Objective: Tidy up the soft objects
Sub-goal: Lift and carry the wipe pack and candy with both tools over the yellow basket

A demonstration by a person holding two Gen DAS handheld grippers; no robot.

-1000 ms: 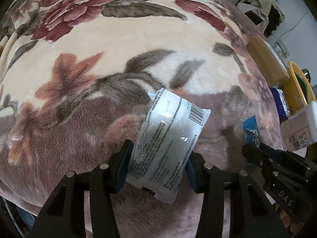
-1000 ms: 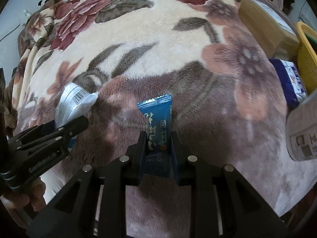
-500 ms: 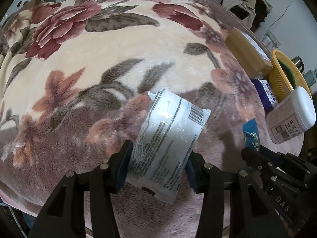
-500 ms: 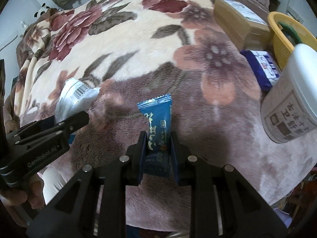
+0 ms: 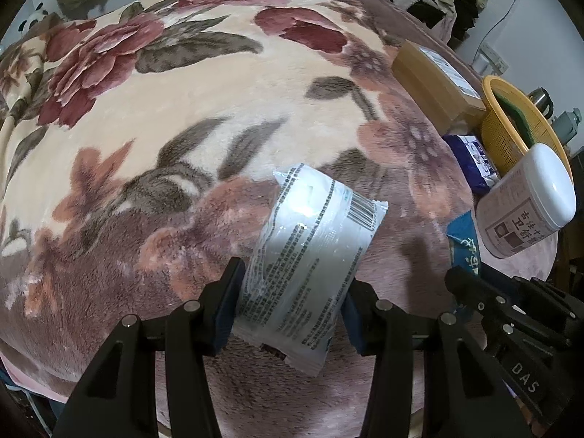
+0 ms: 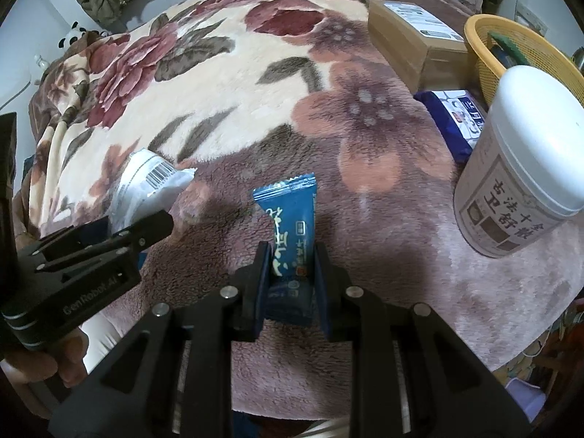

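A floral fleece blanket [image 5: 204, 116] fills both views, its cream and maroon flowers spreading from the upper left down to a mauve lower edge. At the right edge of the frame sits a cluster that looks like the sorting area: a yellow basket [image 6: 485, 58] at upper right, a cardboard box [image 6: 405, 36] beside it, a white-lidded tub [image 6: 518, 168] lying tilted below the basket, and a dark blue packet [image 6: 452, 116] on the blanket between box and tub.

In the centre of the left wrist view, the left gripper [image 5: 292, 303] stands about half open, its pads pressing both sides of a white wrapped pack [image 5: 310, 252], lifted clear of the blanket, probably for carrying.

In the right wrist view, lower centre, the right gripper [image 6: 292, 266] is nearly closed, pinching a thin blue sachet [image 6: 292, 226] upright by its lower half.
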